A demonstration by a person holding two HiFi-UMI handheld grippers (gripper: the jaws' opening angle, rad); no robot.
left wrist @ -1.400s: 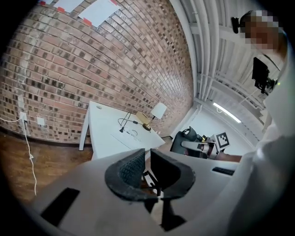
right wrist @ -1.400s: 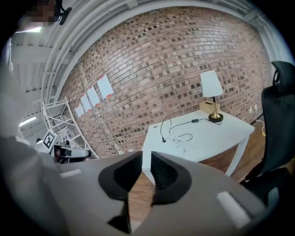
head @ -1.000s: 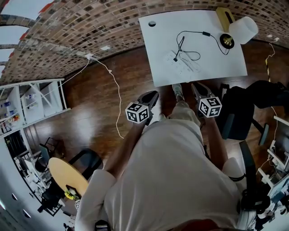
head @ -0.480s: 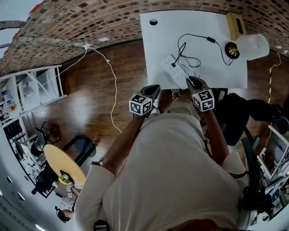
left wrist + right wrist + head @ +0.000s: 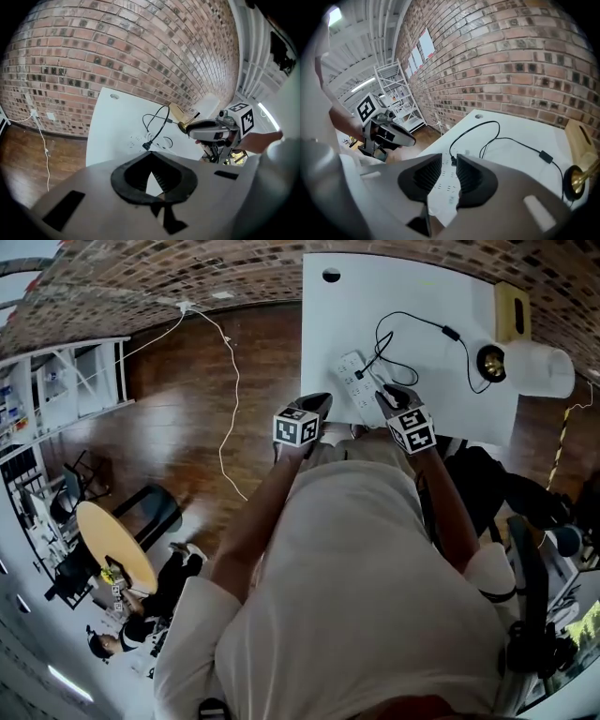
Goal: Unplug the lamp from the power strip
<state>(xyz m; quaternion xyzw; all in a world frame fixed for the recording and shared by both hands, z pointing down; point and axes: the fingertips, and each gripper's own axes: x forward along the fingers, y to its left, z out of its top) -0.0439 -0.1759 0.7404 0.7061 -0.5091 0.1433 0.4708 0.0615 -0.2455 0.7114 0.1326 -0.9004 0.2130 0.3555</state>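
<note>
White strip (image 5: 357,382) lies flat on the table (image 5: 412,296), near the front edge. Its long axis slants far-left to near-right in the head view. Black plug (image 5: 364,374) is seated about mid-strip, with its cord leading off toward the lamp (image 5: 542,369). Right gripper (image 5: 387,396) is over the strip's near end. Its jaws are spread and have just been opening, with the strip below the gap and not pinched. Left gripper (image 5: 321,401) is left of the strip, its jaws pressed together and empty.
</note>
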